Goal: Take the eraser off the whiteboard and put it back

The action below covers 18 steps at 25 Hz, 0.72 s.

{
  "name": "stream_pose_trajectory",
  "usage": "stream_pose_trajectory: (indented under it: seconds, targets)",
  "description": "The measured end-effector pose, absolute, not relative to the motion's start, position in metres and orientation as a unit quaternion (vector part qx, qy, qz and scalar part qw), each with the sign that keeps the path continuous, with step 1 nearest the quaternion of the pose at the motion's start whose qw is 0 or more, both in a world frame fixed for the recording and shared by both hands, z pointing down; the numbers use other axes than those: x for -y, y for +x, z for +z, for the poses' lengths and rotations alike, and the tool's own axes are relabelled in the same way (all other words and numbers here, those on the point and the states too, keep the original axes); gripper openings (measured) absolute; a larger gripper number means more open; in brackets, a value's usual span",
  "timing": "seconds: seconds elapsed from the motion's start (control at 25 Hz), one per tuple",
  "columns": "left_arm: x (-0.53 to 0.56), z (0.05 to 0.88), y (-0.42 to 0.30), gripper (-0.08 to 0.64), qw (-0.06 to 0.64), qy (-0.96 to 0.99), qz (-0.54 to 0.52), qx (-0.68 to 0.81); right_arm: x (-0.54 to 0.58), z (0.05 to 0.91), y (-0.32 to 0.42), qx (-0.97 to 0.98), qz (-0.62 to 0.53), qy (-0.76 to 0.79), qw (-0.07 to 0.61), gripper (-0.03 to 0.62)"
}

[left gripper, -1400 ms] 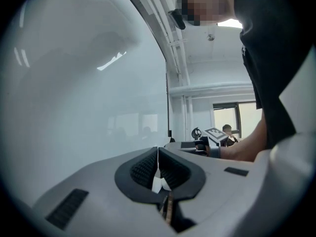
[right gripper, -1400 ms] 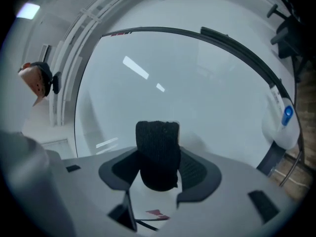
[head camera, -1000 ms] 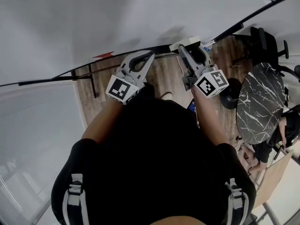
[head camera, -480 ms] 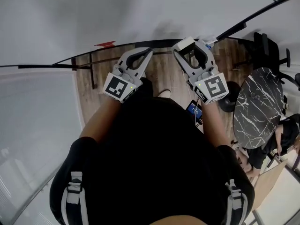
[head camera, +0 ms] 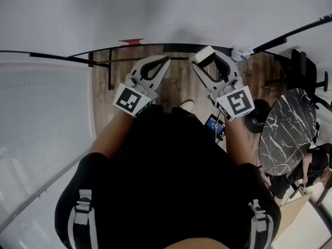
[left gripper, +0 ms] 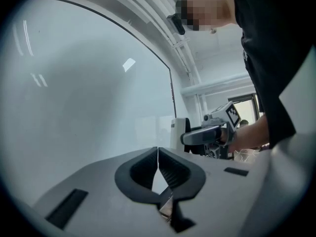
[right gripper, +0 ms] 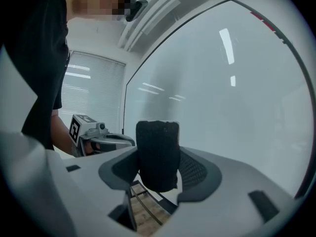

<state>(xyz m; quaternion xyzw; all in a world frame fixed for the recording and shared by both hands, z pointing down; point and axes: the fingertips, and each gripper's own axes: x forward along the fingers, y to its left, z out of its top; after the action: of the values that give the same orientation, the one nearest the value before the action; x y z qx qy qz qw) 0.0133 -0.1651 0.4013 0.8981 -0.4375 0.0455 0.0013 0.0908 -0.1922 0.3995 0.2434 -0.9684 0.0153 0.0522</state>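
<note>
The eraser (head camera: 204, 54), white-backed with a black felt face (right gripper: 157, 154), sits between the jaws of my right gripper (head camera: 208, 57), which is shut on it just short of the whiteboard (head camera: 155, 9). In the right gripper view the felt block stands upright between the pads, with the whiteboard (right gripper: 222, 107) filling the space beyond. My left gripper (head camera: 166, 60) hovers beside it to the left, shut and holding nothing; its tips (left gripper: 157, 154) meet in the left gripper view. That view also catches the right gripper (left gripper: 210, 135) with the eraser (left gripper: 177, 131).
A red marker (head camera: 130, 41) lies on the board's lower rail, and a small white-and-blue object (head camera: 241, 53) sits further right. On the wooden floor below lie a shoe and a phone (head camera: 214, 124). A round marble table (head camera: 285, 128), a black chair (head camera: 307, 69) and a seated person (head camera: 311, 165) are at right.
My right gripper has rolled and drawn the eraser a little away from the board's lower edge. The left gripper has shifted slightly alongside it, still shut.
</note>
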Motion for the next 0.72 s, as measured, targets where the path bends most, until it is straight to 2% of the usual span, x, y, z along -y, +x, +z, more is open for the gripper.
stream_pose_trajectory:
  seconds: [0.72]
  targets:
    - [0.130,0.379,-0.086,0.005,-0.009,0.898,0.028,0.439,0.144,0.375,-0.024,0.976,0.029,0.209,0.043,0.229]
